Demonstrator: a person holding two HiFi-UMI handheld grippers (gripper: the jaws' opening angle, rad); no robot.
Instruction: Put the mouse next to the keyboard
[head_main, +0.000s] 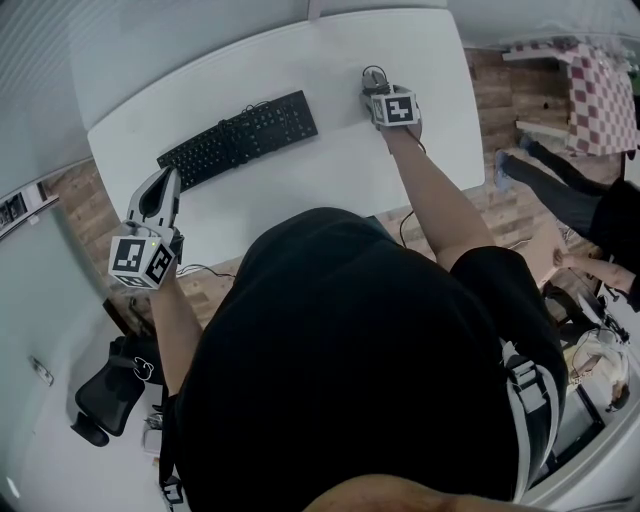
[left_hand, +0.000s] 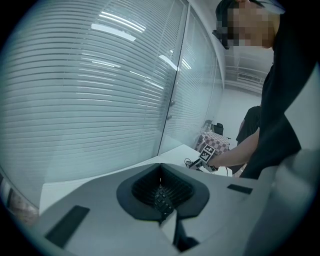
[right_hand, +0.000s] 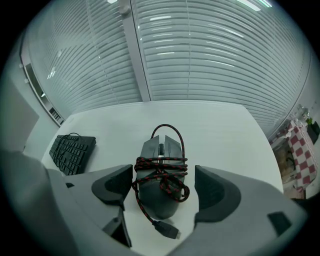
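Note:
A grey mouse (right_hand: 159, 150) with its red-and-black braided cable wound round it lies on the white table (head_main: 330, 170), at the far right (head_main: 374, 77). My right gripper (right_hand: 161, 184) is open, one jaw on each side of the mouse's rear, not pressing it; the head view shows the right gripper (head_main: 378, 96) just behind the mouse. A black keyboard (head_main: 240, 138) lies slantwise to the left, apart from the mouse, and appears again (right_hand: 73, 152) at that view's left. My left gripper (head_main: 163, 185) is shut and empty, held over the table's near left edge beside the keyboard.
A thin cable trails from the keyboard's far edge. Blinds and a glass wall stand beyond the table. A black office chair (head_main: 105, 395) is low on the left. A checkered cloth (head_main: 600, 95) and another person's legs (head_main: 560, 190) are on the right.

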